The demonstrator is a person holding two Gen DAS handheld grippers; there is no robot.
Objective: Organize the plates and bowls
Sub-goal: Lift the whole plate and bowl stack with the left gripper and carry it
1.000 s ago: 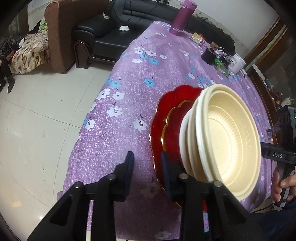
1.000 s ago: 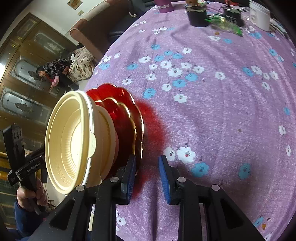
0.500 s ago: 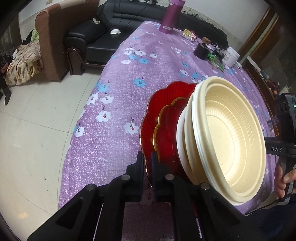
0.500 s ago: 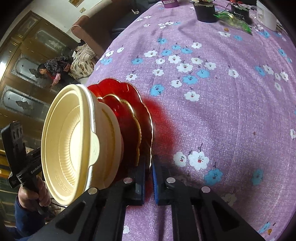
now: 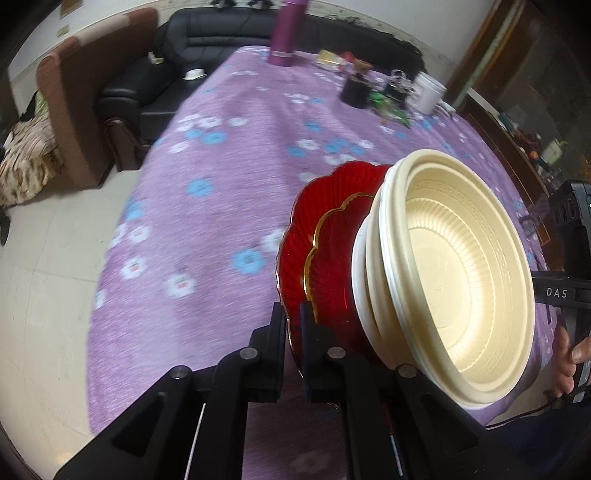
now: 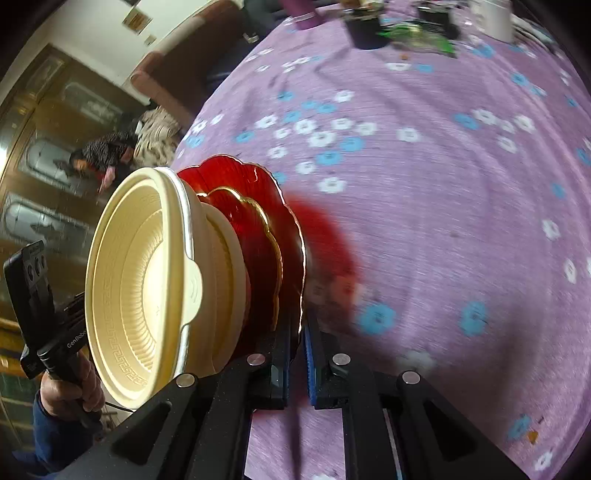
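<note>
We see open purple tablecloth (image 5: 207, 221) left of the stacked red plates (image 5: 332, 236) and cream bowls (image 5: 454, 273), far-edge clutter of purple flask (image 5: 284, 33), black cup (image 5: 354, 92), white container (image 5: 428, 92).

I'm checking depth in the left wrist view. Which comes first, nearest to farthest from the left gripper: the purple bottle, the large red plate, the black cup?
1. Large red plate, its rim clamped in the left gripper.
2. Black cup, mid-table, toward the right.
3. Purple bottle, at the table's far edge.
</note>
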